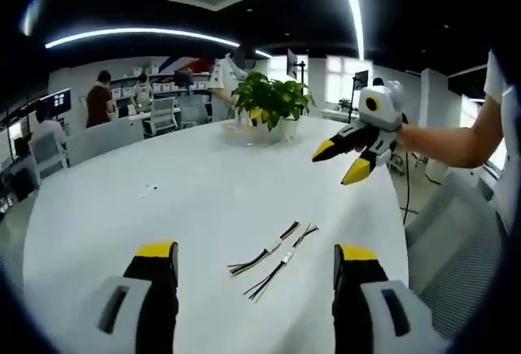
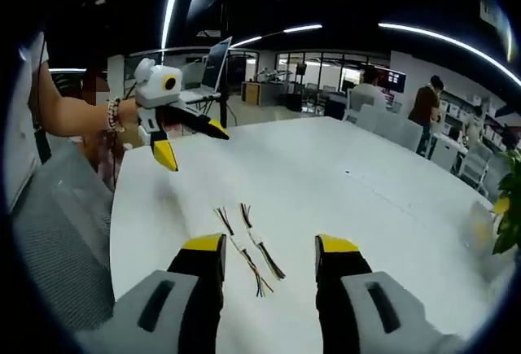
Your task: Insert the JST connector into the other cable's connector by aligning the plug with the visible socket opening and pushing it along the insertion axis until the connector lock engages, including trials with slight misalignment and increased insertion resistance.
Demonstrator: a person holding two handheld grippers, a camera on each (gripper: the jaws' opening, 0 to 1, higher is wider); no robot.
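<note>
Two short cables lie side by side on the white table [image 1: 163, 175], each with dark and coloured wires and a small white JST connector at mid-length. One cable [image 1: 264, 256] [image 2: 234, 244] rests just beside the other cable [image 1: 285, 266] [image 2: 259, 244]. My left gripper [image 1: 255, 252] hovers open above and short of them, with nothing between its jaws. My right gripper [image 2: 269, 244] is likewise open and empty on the opposite side. Each gripper appears in the other's view, held in the air above the table edge with jaws spread: the right gripper [image 1: 338, 167] and the left gripper [image 2: 192, 146].
A potted green plant [image 1: 273, 102] in a glass bowl stands at the table's far end. Grey office chairs [image 1: 106, 138] line the table. A mesh chair back [image 2: 57, 232] sits close to the table edge. People stand at desks in the background.
</note>
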